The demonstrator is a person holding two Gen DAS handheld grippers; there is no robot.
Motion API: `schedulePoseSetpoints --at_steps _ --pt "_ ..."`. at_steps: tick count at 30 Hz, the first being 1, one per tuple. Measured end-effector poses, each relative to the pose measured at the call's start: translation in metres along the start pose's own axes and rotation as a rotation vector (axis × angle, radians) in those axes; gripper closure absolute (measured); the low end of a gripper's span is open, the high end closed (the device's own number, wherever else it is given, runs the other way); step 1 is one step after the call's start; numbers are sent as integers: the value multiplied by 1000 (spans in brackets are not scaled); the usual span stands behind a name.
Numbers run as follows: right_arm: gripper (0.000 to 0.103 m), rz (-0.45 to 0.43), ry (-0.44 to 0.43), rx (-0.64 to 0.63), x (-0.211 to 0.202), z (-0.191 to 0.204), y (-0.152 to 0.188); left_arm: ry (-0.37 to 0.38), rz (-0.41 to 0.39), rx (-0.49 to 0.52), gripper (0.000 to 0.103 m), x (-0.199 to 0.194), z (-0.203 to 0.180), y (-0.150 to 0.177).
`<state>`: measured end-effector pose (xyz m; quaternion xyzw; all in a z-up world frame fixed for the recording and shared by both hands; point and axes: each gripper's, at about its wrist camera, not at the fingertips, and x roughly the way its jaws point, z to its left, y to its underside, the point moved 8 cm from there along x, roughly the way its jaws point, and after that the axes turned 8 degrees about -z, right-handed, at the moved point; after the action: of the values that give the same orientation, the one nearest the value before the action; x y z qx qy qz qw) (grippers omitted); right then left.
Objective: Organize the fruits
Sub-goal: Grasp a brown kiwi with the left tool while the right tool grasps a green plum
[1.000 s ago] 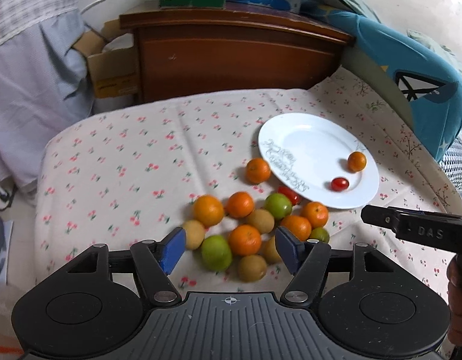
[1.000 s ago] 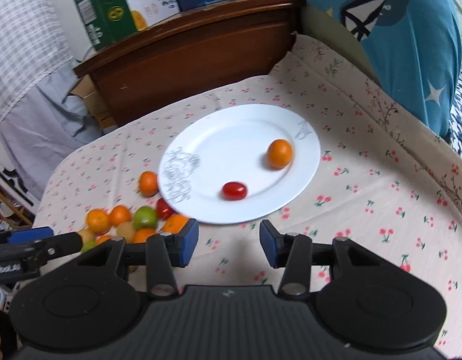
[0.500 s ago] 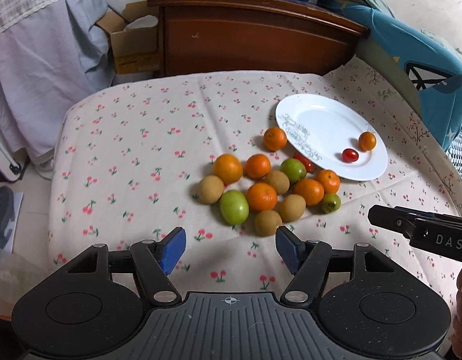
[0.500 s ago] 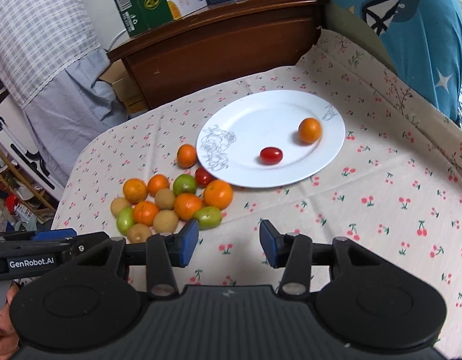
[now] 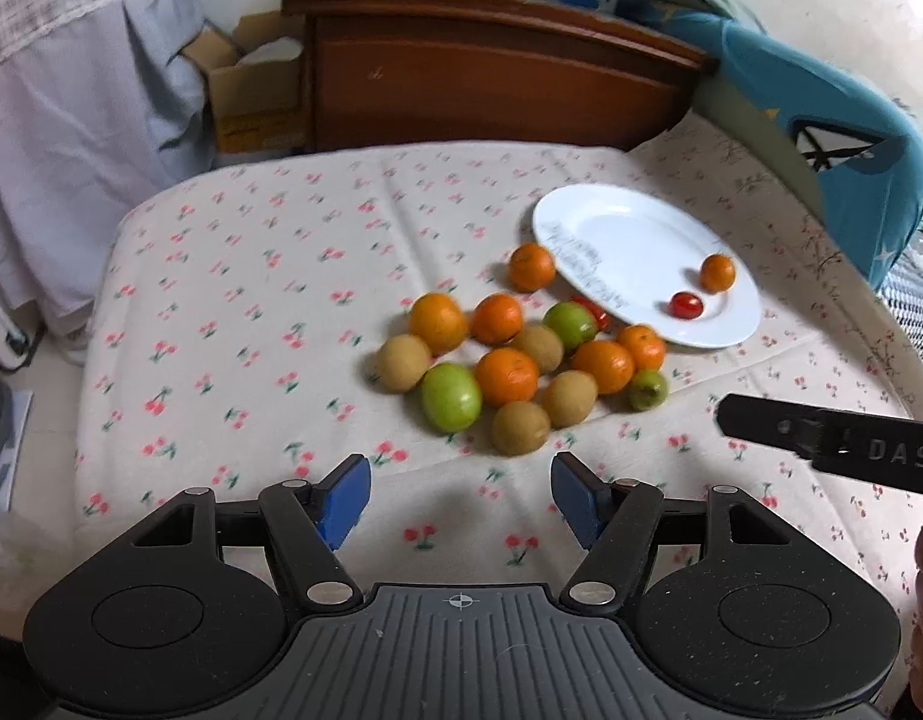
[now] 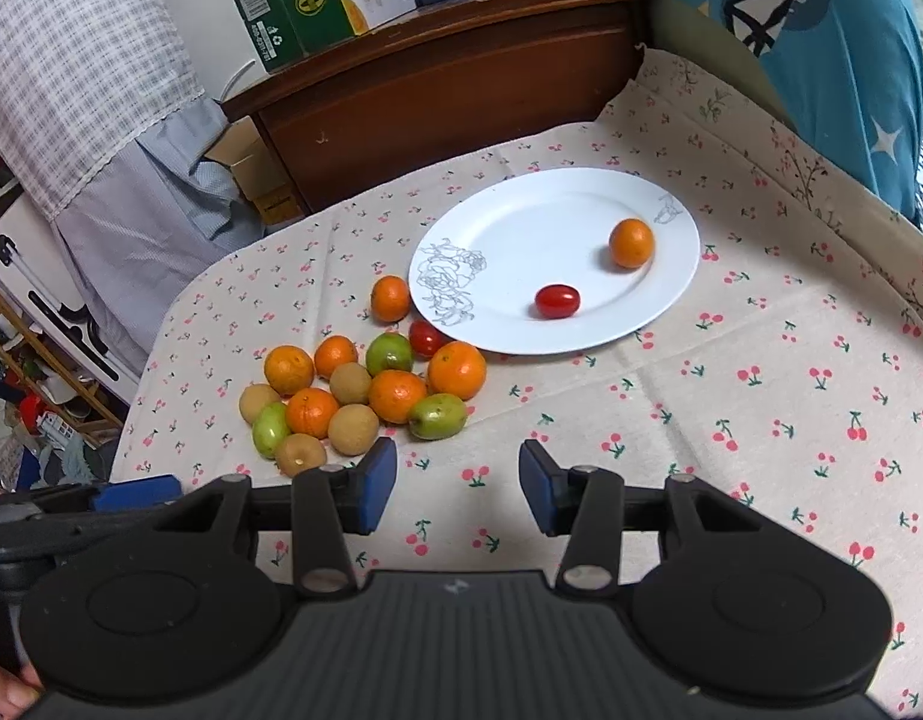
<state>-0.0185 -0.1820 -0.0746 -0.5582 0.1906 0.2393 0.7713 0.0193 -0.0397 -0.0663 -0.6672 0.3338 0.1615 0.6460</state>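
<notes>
Hovering left gripper fingers apart, empty | right gripper fingers apart, empty | fruit pile beside plate

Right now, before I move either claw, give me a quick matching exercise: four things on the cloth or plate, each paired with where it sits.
Things:
1. cherry tomato
2. lone orange
3. small green fruit
4. white plate

Places:
A. on the cloth, just left of the plate rim
B. near edge of the pile, closest to the right claw
C. on the plate, beside a small orange
D. on the cherry-print cloth, right of the pile

Pairs: 1-C, 2-A, 3-B, 4-D
</notes>
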Motion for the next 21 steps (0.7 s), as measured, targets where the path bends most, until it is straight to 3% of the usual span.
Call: schedulePoseSetpoints --at_steps 12,16,21 --pt "59 3 -53 3 23 6 0 61 -22 -19 42 17 -15 5" --pt "61 9 -56 4 33 5 1 66 -11 -39 56 25 -16 7" --pt "64 16 -49 21 43 0 2 68 -15 -50 65 33 -17 9"
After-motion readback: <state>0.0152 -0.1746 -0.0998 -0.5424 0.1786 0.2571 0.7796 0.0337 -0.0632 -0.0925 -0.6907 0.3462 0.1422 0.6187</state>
